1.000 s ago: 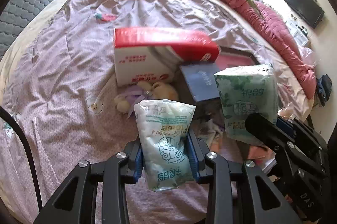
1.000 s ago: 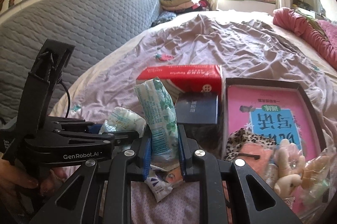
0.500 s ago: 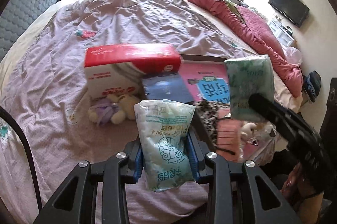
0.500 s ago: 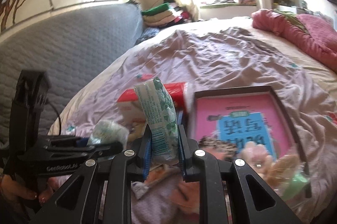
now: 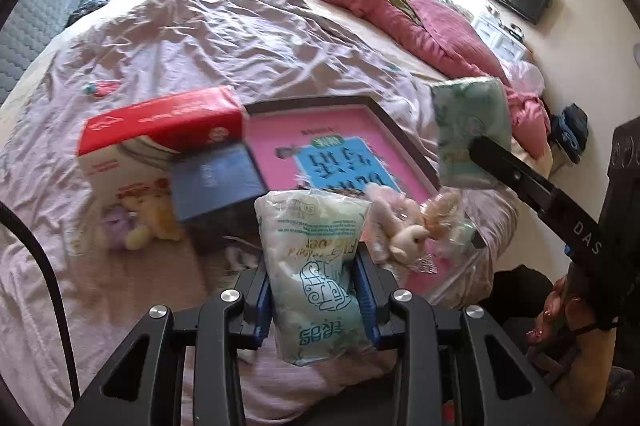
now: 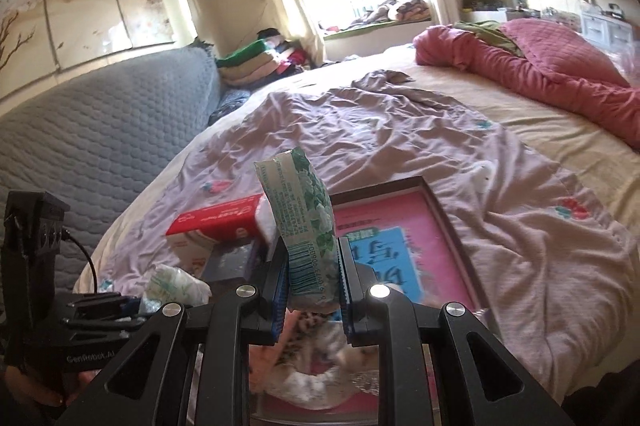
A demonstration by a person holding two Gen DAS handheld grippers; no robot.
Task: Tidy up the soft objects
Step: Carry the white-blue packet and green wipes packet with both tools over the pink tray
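Transport step: left gripper [image 5: 316,290] clamps the white tissue pack [image 5: 316,266], right gripper [image 6: 313,282] pinches the green tissue pack [image 6: 300,222] edge-on. Both packs are in the air over the bed [image 6: 400,129]. Pink tray [image 5: 320,137] at 12 o'clock already holds plush toys [image 5: 404,226]. Likely next: lower each pack over tray, release clear of toys.

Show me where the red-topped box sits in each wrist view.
Left wrist: red-topped box on the bed, left of centre, touching the pink tray's left corner.
Right wrist: red-topped box lower left, behind the held tissue pack.
Shared landmark: pink tray.
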